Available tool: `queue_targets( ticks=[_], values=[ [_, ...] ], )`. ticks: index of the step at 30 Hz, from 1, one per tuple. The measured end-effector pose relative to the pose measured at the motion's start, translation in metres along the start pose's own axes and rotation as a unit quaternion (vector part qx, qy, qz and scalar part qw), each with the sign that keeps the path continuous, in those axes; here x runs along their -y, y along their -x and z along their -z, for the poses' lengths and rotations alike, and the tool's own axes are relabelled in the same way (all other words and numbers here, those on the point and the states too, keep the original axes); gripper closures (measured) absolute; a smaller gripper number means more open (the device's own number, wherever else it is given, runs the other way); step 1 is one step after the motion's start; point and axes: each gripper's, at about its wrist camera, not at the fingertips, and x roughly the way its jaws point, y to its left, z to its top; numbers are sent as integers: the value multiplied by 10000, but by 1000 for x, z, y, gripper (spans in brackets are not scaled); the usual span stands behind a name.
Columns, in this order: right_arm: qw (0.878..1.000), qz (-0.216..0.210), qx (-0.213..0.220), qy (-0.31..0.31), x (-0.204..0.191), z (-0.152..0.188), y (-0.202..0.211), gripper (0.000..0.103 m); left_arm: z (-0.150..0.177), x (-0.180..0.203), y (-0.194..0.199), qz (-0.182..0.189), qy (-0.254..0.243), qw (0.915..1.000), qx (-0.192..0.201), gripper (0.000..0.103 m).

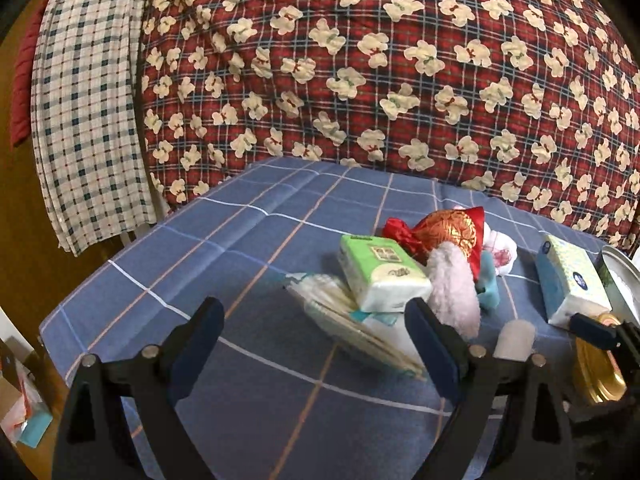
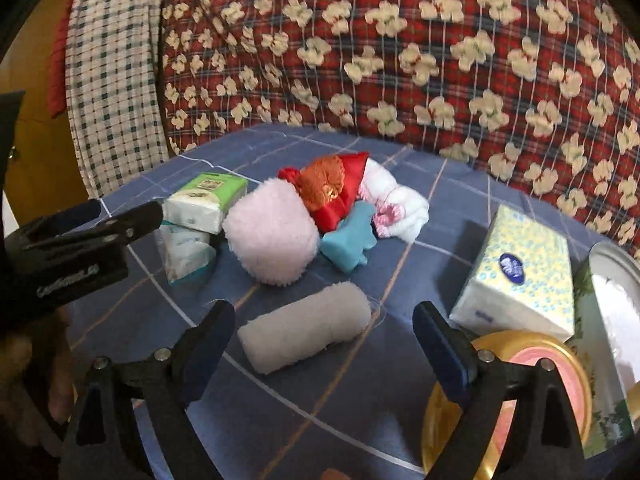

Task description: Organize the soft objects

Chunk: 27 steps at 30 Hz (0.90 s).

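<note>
The rolled grey-white fleece cloth (image 2: 306,326) lies on its side on the blue checked cloth-covered surface (image 2: 280,412), directly ahead of the right gripper (image 2: 324,346), whose fingers stand wide with the roll framed between them but not touched. Behind it sits a loose pile: a fluffy pale-pink plush roll (image 2: 272,236), a red and gold satin pouch (image 2: 332,192), a teal foam shape (image 2: 348,246), a white and pink bundled cloth (image 2: 394,210) and a green-topped soft tissue pack (image 2: 204,202) lying on another tissue pack.

The likeliest slip is a poor bite on the grey roll: it lies slantwise to the fingers, so closing on it may unroll or squash it, or catch only the loose end. A fine thread trails from its right end and could snag.

To the right, a patterned tissue box (image 2: 520,276), a gold round tin lid (image 2: 532,360) and an open tin (image 2: 612,300) crowd the right finger; a swing that way could knock them.

The left gripper (image 1: 316,340) also has its fingers wide and empty, close to the tissue packs and a flat plastic-wrapped pack (image 1: 352,328). Both grippers work near each other, so a collision looks possible.
</note>
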Motion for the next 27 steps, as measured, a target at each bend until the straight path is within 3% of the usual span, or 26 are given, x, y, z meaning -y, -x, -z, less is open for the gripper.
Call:
queue_targets(
  ticks=[5, 11, 18, 23, 27],
  values=[
    [9995, 168, -259, -1, 0, -2, -12, 11, 2, -3, -4, 16, 14, 10000, -77, 10],
    [9989, 81, -470, 43, -3, -4, -22, 11, 4, -2, -11, 45, -23, 9997, -220, 10],
    [9985, -18, -421, 356, -16, -5, -20, 33, 3, 7, -20, 258, -117, 9984, -494, 10],
    [9984, 21, -402, 403, -19, -5, -19, 34, 1, 9, -25, 288, -190, 9974, -637, 10],
    [9983, -31, -511, 293, -19, -4, -23, 28, 0, 14, -28, 390, -290, 9962, -720, 10]
  ],
)
